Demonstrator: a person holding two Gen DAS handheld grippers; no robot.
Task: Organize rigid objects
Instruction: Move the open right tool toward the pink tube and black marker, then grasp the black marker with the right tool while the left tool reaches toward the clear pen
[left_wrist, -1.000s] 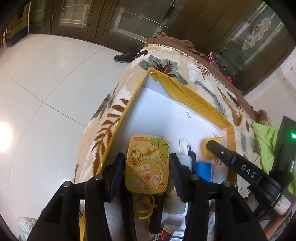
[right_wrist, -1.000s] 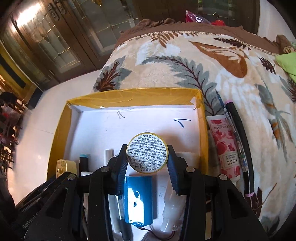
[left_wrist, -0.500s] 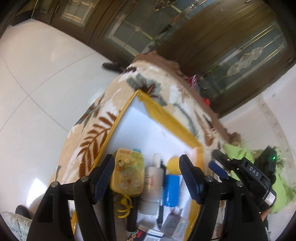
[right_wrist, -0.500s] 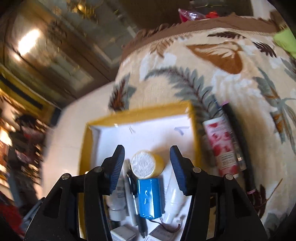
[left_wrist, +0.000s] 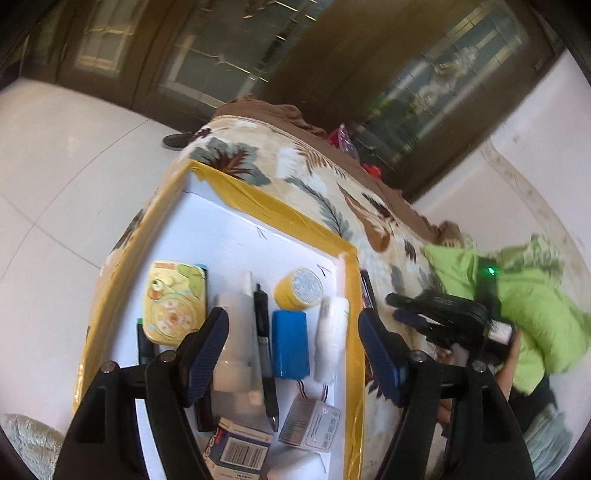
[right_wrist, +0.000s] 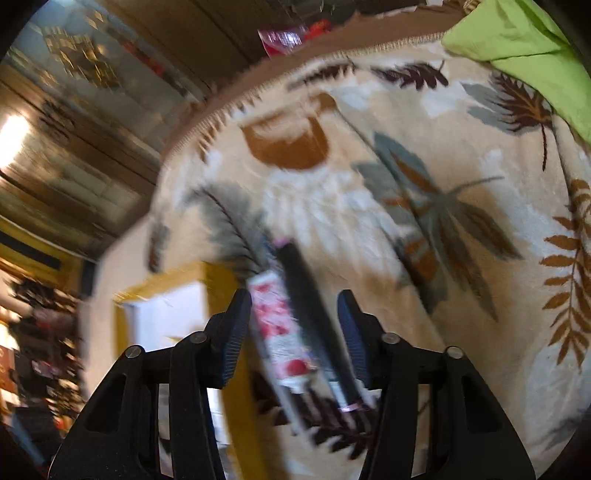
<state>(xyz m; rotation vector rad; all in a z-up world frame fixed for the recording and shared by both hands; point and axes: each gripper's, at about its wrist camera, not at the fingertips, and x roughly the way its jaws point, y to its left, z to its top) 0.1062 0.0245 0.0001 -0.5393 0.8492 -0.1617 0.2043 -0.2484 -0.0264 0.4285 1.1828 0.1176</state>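
Observation:
A white tray with a yellow taped rim (left_wrist: 280, 212) lies on a leaf-patterned blanket. In it lie a yellow cartoon case (left_wrist: 173, 301), a yellow round tin (left_wrist: 299, 290), a blue cylinder (left_wrist: 289, 343), a black pen (left_wrist: 264, 339), white bottles (left_wrist: 330, 339) and small boxes (left_wrist: 310, 424). My left gripper (left_wrist: 293, 354) is open and empty above them. My right gripper (right_wrist: 293, 332) is open and empty above a pink floral tube (right_wrist: 280, 332) and a black tube (right_wrist: 314, 321) on the blanket right of the tray (right_wrist: 216, 280). It also shows in the left wrist view (left_wrist: 436, 314).
A green cloth (left_wrist: 524, 295) lies at the blanket's right side, also in the right wrist view (right_wrist: 517, 48). The blanket (right_wrist: 424, 184) stretches far beyond the tubes. White floor tiles (left_wrist: 55, 166) lie left of the table. Dark wooden doors stand behind.
Both grippers let go of their objects, the yellow case and the yellow tin, which now lie in the tray. Both lifted away; the right one swung right over the tubes on the blanket.

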